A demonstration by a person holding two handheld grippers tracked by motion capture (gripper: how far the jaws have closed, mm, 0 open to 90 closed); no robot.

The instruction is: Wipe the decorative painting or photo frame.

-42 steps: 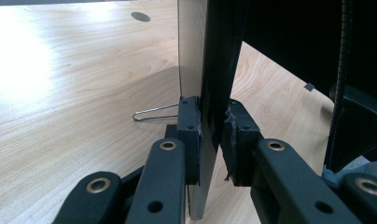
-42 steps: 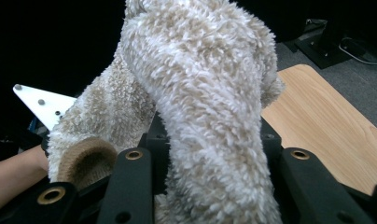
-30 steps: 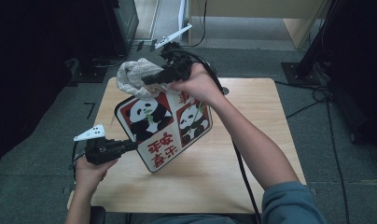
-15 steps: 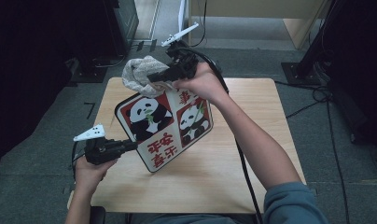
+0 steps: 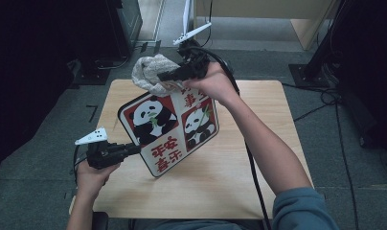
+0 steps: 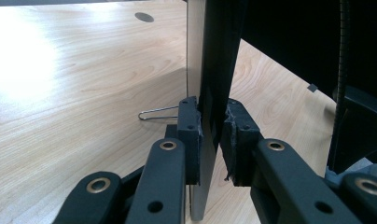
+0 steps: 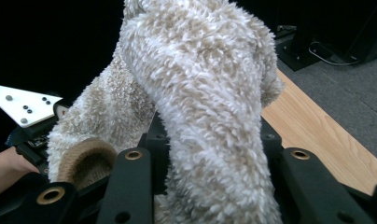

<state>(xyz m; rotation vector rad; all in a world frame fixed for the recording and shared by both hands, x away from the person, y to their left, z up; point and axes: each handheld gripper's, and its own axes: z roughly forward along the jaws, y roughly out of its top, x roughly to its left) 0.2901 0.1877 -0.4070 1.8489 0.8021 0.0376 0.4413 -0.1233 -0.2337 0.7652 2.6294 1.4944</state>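
A flat board printed with two pandas on red squares and red characters (image 5: 172, 129) is held tilted above the wooden table (image 5: 258, 163). My left gripper (image 5: 134, 149) is shut on its lower left edge; in the left gripper view the two pads clamp the board's thin edge (image 6: 206, 116). My right gripper (image 5: 165, 76) is shut on a fluffy cream cloth (image 5: 151, 73) and holds it against the board's upper edge. The right gripper view has the fleecy cloth (image 7: 200, 93) bunched between the black jaws, hiding the pads.
A bent wire clip (image 6: 156, 113) lies on the table behind the board. A round hole (image 6: 144, 17) sits in the tabletop farther off. Dark equipment (image 5: 124, 19) and cables (image 5: 325, 96) stand on the grey floor around the table. The left gripper's grey plate (image 7: 18, 105) shows past the cloth.
The right gripper with the cloth has shifted slightly up and along the board's top edge. The left gripper and board have stayed put.
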